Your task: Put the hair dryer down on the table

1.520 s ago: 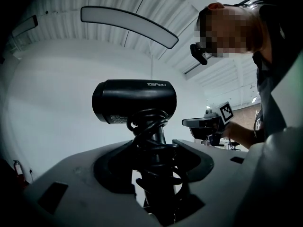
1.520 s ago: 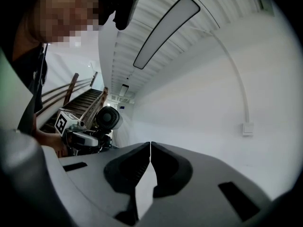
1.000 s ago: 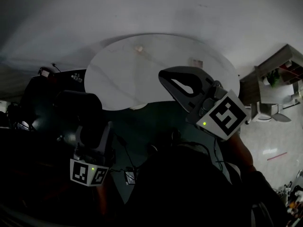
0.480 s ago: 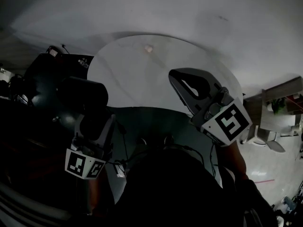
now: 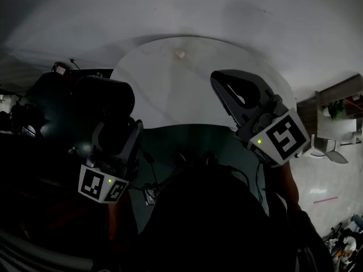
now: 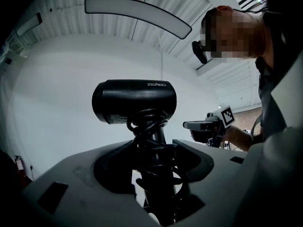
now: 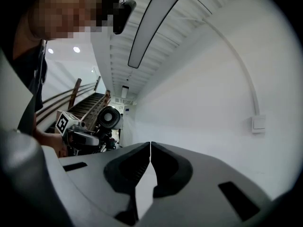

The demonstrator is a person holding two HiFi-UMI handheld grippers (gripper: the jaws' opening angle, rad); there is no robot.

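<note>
Hair dryer (image 6: 135, 100) of black plastic, smooth with a slight sheen, stands upright in my left gripper (image 6: 156, 157). Its body is a short, fat barrel with rounded ends and small pale lettering on its side. The handle drops straight down from the middle of the barrel. A black cord (image 6: 152, 126) is wound round the handle in tight, lumpy coils.

My left gripper's jaws are pinched onto that wrapped handle, one smooth grey jaw on either side. Each jaw has a dark recess on its inner face.

In the left gripper view the barrel's long axis runs level, left to right across the picture, and the handle's axis runs up and down between the jaws. In the right gripper view one round end of the barrel faces my right gripper (image 7: 150, 145), with a ring and a hub at its centre. I cannot tell whether that end is the nozzle or the intake.

In the head view the hair dryer is held in the air just beside the left rim of the table (image 5: 170, 95), not resting on it. The table is round, with a pale, faintly veined top.

My right gripper's jaws are pressed together with nothing between them, and in the head view they lie over the right part of the table.
</note>
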